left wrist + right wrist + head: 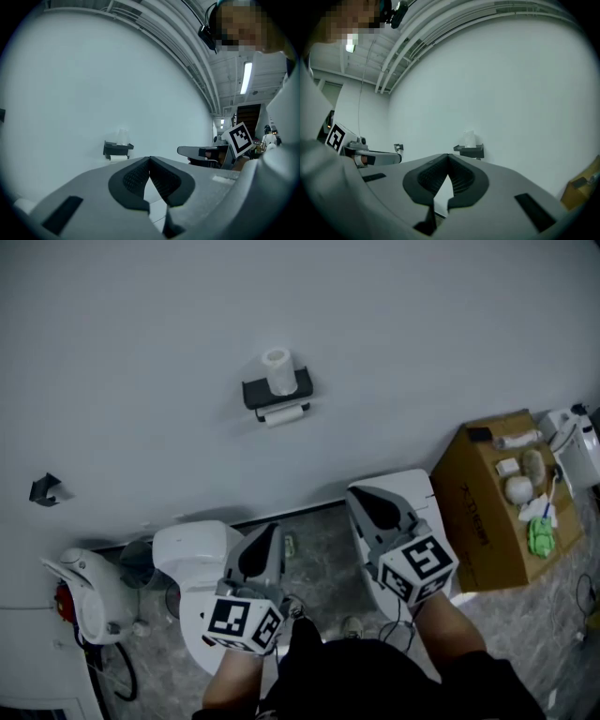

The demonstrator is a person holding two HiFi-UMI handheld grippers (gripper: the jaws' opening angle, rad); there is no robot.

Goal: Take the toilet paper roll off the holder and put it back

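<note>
1. The left gripper (272, 532), well below the holder (277, 390), has its jaws pressed together on nothing. Reaching in like that would only shove.
2. The toilet paper roll (277, 368) stands upright on top of the holder, loose as far as I can tell. A nudge would topple it.
3. The right gripper (362, 495), below and right of the holder, is likewise closed and empty.

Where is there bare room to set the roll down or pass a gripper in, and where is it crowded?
Passage: the wall around the holder is bare on every side. Set-down: the white top of the toilet, below-left of the holder. Crowded: the cardboard box top, strewn with small items; the holder's shelf, mostly taken by an upright roll.
</note>
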